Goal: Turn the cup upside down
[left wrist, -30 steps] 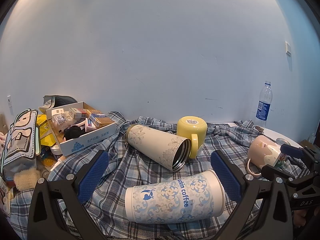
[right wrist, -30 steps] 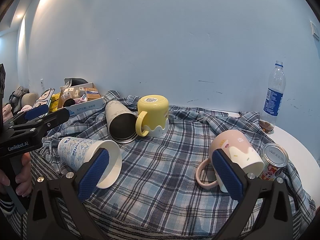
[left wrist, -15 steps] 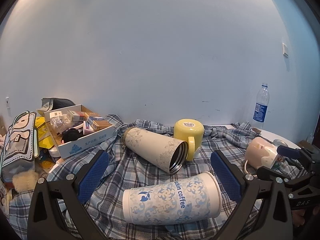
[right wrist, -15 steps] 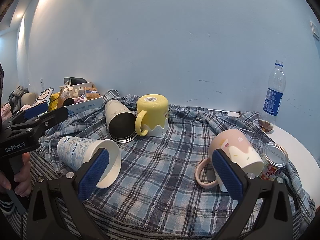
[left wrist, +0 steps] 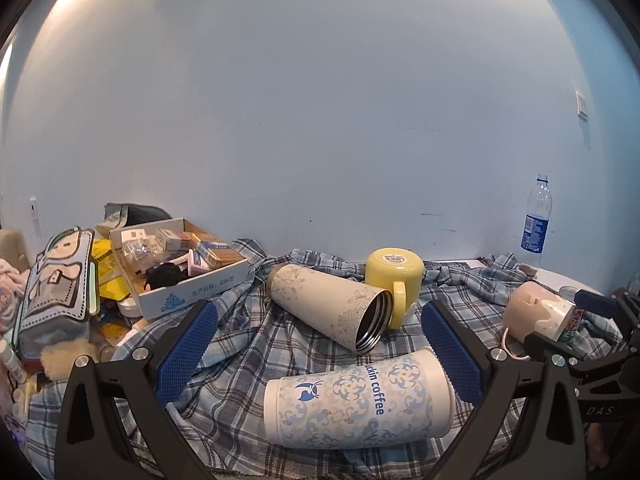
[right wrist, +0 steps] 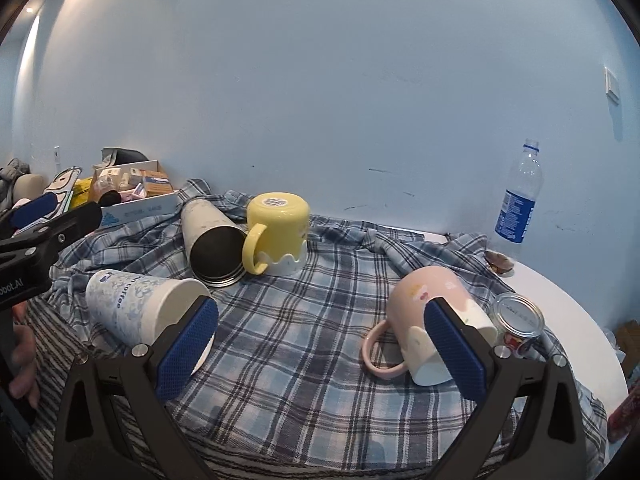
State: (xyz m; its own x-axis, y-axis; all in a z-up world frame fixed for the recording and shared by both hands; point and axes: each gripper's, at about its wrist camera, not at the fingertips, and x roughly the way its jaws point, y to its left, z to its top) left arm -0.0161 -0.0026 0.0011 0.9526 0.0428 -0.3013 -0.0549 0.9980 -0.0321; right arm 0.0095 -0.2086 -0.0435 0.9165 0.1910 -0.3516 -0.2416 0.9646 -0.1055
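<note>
A white and blue paper coffee cup [left wrist: 360,400] lies on its side on the plaid cloth, just in front of my open, empty left gripper [left wrist: 318,356]; it also shows in the right wrist view [right wrist: 140,304]. A cream floral steel tumbler [left wrist: 332,306] lies on its side behind it. A yellow mug [left wrist: 394,276] stands upside down. A pink mug [right wrist: 432,320] lies on its side by the right fingertip [right wrist: 452,344] of my open, empty right gripper [right wrist: 320,340].
A cardboard box [left wrist: 192,296] of small items and a cartoon bag [left wrist: 56,280] stand at the left. A water bottle [right wrist: 520,200] stands by the wall at the right, a can [right wrist: 520,320] lies beside the pink mug. The white table edge [right wrist: 580,328] curves at the right.
The left gripper has shifted left and lowered slightly, so the paper cup now sits more to the right between its fingers. The right gripper has barely moved.
</note>
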